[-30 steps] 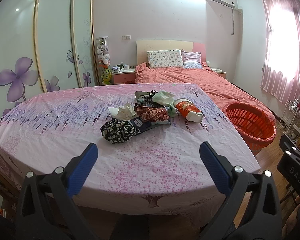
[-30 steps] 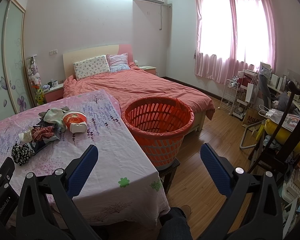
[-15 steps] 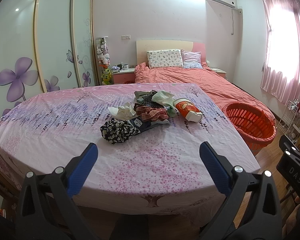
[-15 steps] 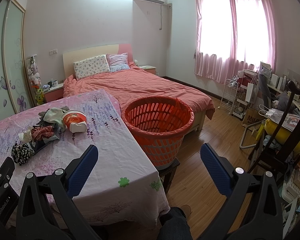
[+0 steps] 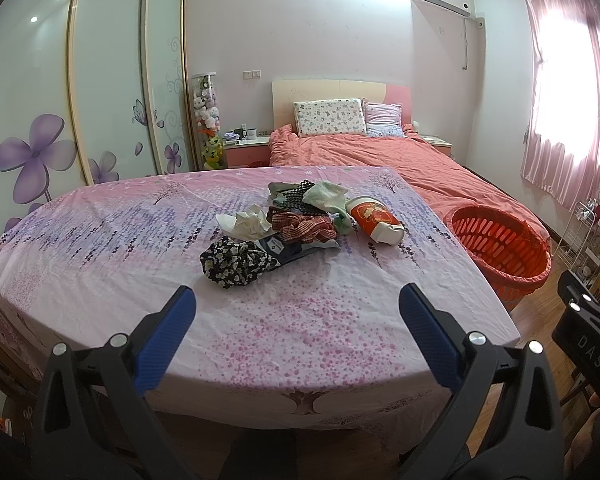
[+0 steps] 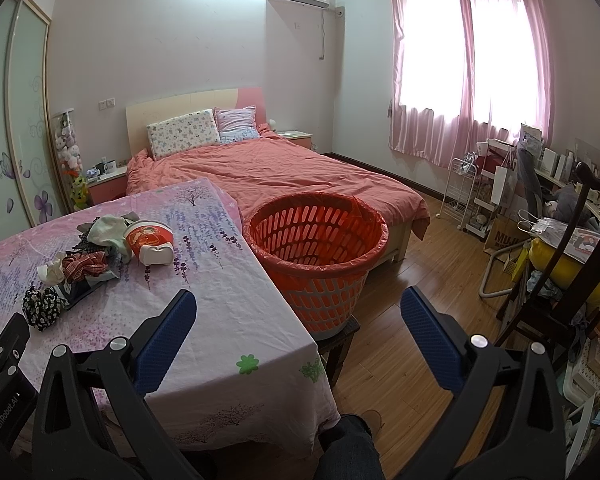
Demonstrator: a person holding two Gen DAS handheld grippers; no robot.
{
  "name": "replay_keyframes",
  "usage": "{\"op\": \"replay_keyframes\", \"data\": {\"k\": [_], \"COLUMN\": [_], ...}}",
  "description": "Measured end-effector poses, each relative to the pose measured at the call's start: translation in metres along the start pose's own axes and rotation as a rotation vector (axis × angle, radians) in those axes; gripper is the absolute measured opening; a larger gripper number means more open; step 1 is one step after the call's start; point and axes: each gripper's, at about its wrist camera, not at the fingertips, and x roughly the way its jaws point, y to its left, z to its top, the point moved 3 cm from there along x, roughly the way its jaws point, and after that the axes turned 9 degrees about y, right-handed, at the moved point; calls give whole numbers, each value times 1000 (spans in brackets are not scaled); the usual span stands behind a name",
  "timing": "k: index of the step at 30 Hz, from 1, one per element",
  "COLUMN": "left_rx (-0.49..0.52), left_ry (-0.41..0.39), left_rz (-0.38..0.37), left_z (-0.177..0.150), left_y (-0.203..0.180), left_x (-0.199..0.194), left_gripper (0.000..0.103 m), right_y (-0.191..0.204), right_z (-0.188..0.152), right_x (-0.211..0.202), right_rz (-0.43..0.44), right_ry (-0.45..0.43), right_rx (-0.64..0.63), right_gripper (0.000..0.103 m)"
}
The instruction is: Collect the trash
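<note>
A heap of trash lies mid-table: a black floral cloth (image 5: pixel 236 263), crumpled white paper (image 5: pixel 246 222), a red checked rag (image 5: pixel 304 229), a pale green cloth (image 5: pixel 326 196) and a red-and-white paper cup (image 5: pixel 376 218) on its side. The same cup (image 6: pixel 150 240) and heap show at the left of the right wrist view. An orange basket (image 6: pixel 316 240) with a red liner stands on a stool by the table's right edge; its rim (image 5: pixel 500 240) also appears in the left wrist view. My left gripper (image 5: pixel 296 312) hangs open over the table's near part. My right gripper (image 6: pixel 298 316) is open before the basket.
The table (image 5: pixel 100 248) wears a pink flowered sheet. Behind it is a bed (image 6: pixel 284 172) with a salmon cover. A dark chair (image 6: pixel 572 264), a cluttered desk and a white wire rack (image 6: pixel 460 188) crowd the right. A person's leg and shoe (image 6: pixel 370 420) show at the bottom.
</note>
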Motion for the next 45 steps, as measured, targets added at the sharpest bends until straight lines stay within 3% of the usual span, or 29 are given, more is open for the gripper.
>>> {"op": "replay_keyframes", "data": {"k": [18, 30, 37, 45], "left_rx": [-26, -163, -86, -67], "left_ry": [12, 65, 105, 234], "left_rz": [21, 116, 41, -44], "left_z": [4, 28, 41, 41], "left_y": [8, 103, 112, 108], "left_x": [9, 78, 119, 168], "left_gripper": [99, 99, 95, 74], "right_y": [7, 40, 72, 123], "right_z": [-2, 11, 26, 50], "right_x": [10, 61, 85, 133], "right_rz": [17, 112, 199, 335], "right_ry": [16, 116, 146, 231], "right_rx": [-17, -92, -150, -218], "right_gripper": [101, 101, 101, 94]}}
